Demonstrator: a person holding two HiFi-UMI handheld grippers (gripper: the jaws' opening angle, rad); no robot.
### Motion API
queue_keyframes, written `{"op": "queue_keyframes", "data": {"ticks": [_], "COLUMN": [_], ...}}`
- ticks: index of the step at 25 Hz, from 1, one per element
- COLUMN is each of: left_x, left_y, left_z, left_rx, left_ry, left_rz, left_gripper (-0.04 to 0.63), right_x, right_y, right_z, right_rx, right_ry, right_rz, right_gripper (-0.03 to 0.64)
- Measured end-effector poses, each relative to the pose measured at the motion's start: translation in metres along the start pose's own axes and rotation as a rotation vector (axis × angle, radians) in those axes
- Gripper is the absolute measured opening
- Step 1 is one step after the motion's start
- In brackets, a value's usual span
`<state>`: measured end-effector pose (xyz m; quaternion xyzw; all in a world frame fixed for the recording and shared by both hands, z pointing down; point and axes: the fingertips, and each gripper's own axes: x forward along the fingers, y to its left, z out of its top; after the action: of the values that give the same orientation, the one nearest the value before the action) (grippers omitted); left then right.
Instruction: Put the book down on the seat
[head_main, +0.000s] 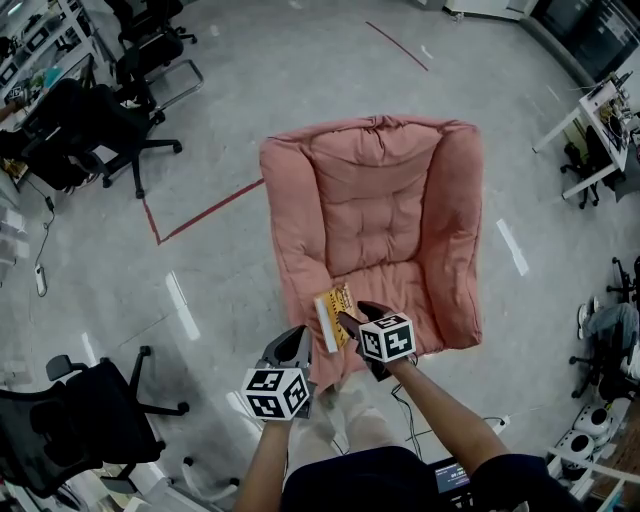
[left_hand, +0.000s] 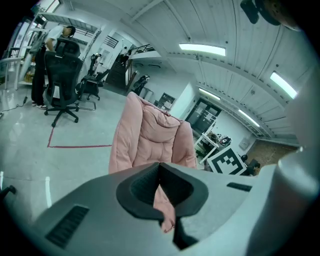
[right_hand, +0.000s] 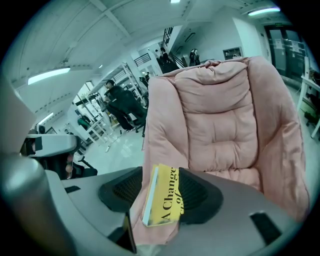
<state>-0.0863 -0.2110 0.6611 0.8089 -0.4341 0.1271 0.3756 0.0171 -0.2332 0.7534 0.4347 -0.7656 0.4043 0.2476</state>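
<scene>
Your right tool (head_main: 350, 322) gripped a thin yellow book (head_main: 332, 316) on edge, just above the front edge of the pink armchair's seat (head_main: 405, 285), while your left tool (head_main: 290, 348) hung just off that same edge, jaws closed on nothing. The paperback looked light and a little bendy, so it was best held near the spine. Only the right gripper view showed both pads flat on its covers; only the head view showed how near the seat it was.

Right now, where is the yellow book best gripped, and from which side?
Across its flat covers, at the edge nearest you, coming from the front of the chair: the thin book stands on edge, and the right gripper holds it so.
</scene>
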Motion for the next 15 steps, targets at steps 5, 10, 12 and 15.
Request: {"op": "queue_keyframes", "data": {"ticks": [5, 10, 12, 15], "left_x": [-0.007, -0.014, -0.018, -0.023], "left_y": [-0.013, -0.028, -0.033, -0.041], "left_z": [0.013, 0.027, 0.032, 0.042], "left_rx": [0.041, 0.048, 0.057, 0.064], "left_ry": [-0.016, -0.044, -0.052, -0.072], "left_rz": [-0.018, -0.039, -0.043, -0.050], "left_gripper": [0.006, 0.005, 0.006, 0.006], "right_x": [-0.010, -0.031, -0.041, -0.057], "right_y": [0.010, 0.014, 0.016, 0.020], "right_z": [0.006, 0.024, 0.032, 0.047], "right_rx": [-0.029, -0.054, -0.068, -0.092], "right_ry": [-0.010, -0.047, -0.069, -0.107], "right_rz": [0.016, 0.000, -0.005, -0.011], "right_gripper": [0.224, 0.134, 0.106, 0.063]}}
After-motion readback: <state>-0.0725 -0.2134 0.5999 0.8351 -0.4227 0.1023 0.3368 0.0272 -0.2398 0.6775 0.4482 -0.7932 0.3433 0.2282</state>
